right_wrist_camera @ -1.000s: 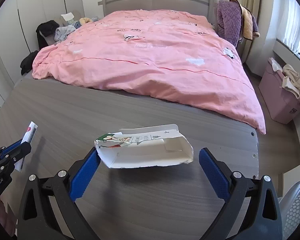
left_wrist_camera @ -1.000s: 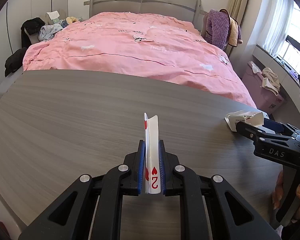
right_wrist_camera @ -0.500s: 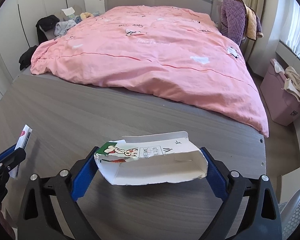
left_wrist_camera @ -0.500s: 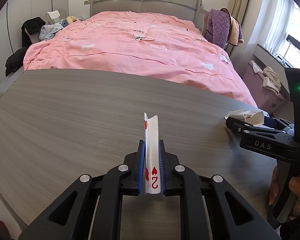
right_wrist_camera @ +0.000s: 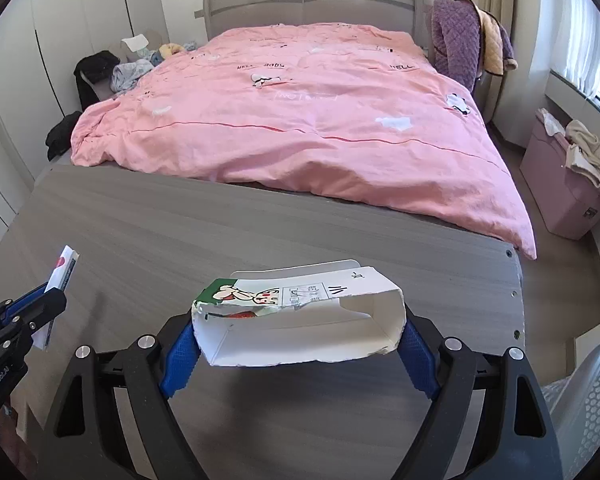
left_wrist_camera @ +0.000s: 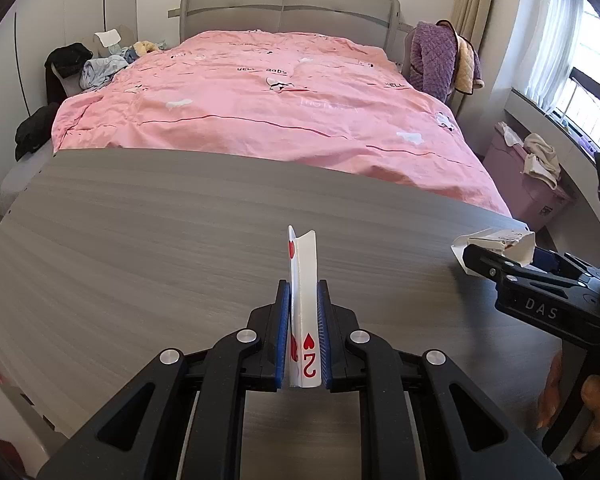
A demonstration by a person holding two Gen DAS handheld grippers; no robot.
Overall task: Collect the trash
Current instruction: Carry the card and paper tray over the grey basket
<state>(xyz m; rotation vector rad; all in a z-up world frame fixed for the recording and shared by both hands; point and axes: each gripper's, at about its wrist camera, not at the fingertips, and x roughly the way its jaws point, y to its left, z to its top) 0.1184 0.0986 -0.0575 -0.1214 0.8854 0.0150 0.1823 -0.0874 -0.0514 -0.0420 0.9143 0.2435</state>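
Observation:
My left gripper (left_wrist_camera: 303,300) is shut on a bent playing card (left_wrist_camera: 305,280), a two of hearts, held upright above the grey table (left_wrist_camera: 140,240). It also shows at the left of the right wrist view (right_wrist_camera: 62,270). My right gripper (right_wrist_camera: 296,332) is shut on a torn white paper carton (right_wrist_camera: 296,316) with a cartoon print, its blue pads (right_wrist_camera: 178,350) pressing both ends. The carton is lifted above the table. It shows at the right of the left wrist view (left_wrist_camera: 496,242).
A bed with a pink duvet (right_wrist_camera: 300,112) lies beyond the table's far edge. A pink storage box (right_wrist_camera: 568,192) with cloths stands at the right. A white perforated basket (right_wrist_camera: 588,396) shows at the lower right, beside the table.
My right gripper closed its jaws on the carton and lifted it off the table. My left gripper kept holding the card, almost still.

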